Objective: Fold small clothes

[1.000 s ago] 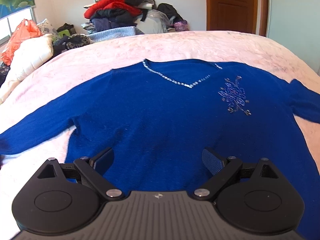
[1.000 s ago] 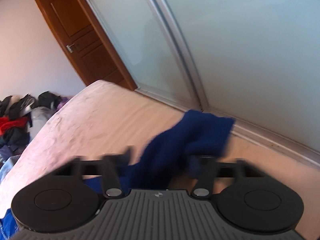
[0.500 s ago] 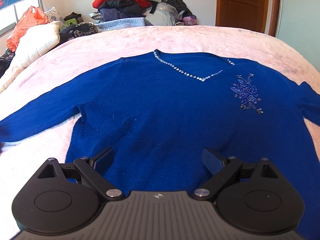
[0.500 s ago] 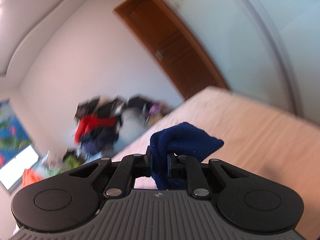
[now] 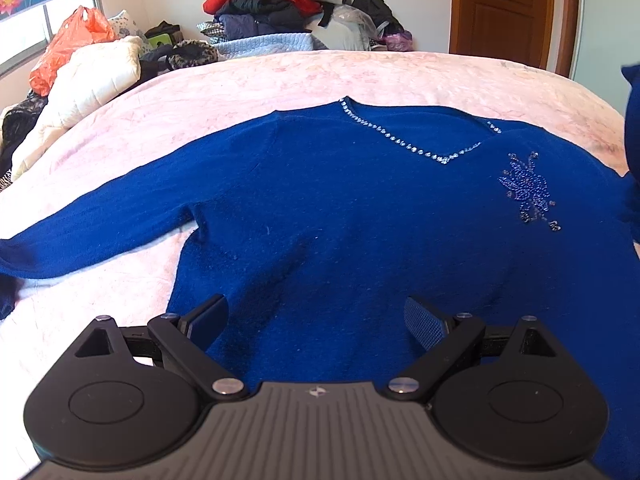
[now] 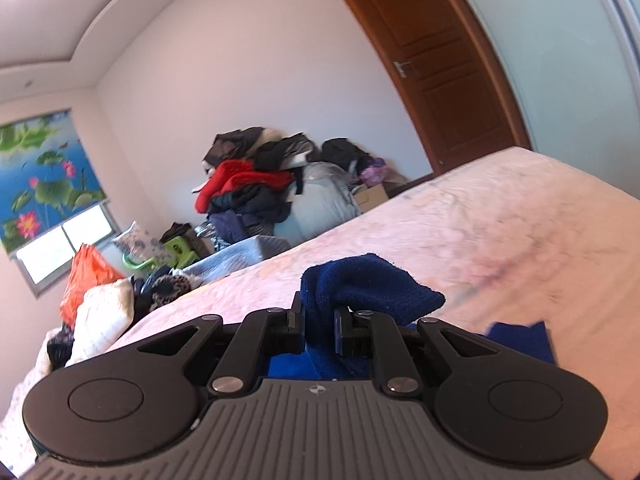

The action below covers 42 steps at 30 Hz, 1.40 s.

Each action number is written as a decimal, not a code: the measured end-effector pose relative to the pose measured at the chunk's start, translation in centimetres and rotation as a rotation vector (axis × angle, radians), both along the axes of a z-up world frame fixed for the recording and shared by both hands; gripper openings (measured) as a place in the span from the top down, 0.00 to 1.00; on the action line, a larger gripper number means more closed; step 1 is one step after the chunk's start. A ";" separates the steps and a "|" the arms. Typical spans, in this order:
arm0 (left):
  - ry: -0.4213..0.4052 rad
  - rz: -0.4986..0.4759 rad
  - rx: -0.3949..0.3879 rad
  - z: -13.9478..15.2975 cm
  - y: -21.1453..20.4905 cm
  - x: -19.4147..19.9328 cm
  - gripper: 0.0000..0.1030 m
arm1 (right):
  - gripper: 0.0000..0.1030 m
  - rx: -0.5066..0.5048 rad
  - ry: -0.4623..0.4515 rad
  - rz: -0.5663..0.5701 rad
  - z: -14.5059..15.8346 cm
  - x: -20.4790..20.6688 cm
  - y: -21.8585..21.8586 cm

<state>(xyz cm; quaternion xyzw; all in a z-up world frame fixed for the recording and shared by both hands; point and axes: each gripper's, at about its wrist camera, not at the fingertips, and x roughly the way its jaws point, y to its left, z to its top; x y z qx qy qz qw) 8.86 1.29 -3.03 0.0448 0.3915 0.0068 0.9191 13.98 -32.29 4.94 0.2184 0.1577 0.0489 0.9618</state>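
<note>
So the sleeve-fold step looks to be underway. Nearest the right camera, the right gripper [image 6: 318, 330] is pinched tight on the sleeve cuff [image 6: 368, 284], which is bunched up and lifted off the bed [image 6: 500, 232]. The left gripper [image 5: 316, 322] is spread wide with nothing in it, held low over the hem area of the blue sweater [image 5: 340, 220].

Next move, as a guess: the cuff would need to be carried across the chest and laid flat, with the body kept from sliding, probably by the free claw.

The sweater itself is spread face-up on the pink bed, neckline pointing away, the other sleeve [image 5: 100, 236] stretched out to the side. A rhinestone V-neck trim [image 5: 416, 152] and a beaded motif [image 5: 528, 192] can be seen. Soft knit, so some sag is likely. Further back, a clothes pile [image 5: 280, 8] is stacked against the wall.
</note>
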 end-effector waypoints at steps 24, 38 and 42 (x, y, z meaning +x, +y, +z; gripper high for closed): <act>0.008 0.056 -0.032 0.0 3.5 0.1 0.07 | 0.83 -0.205 0.057 0.293 -1.7 7.3 15.6; 0.032 0.096 -0.044 -0.7 5.5 0.1 0.07 | 0.83 -0.329 0.116 0.456 -4.0 9.6 25.7; 0.036 0.102 -0.042 -0.6 5.7 0.0 0.07 | 0.34 -0.362 0.210 0.559 -5.9 10.5 27.9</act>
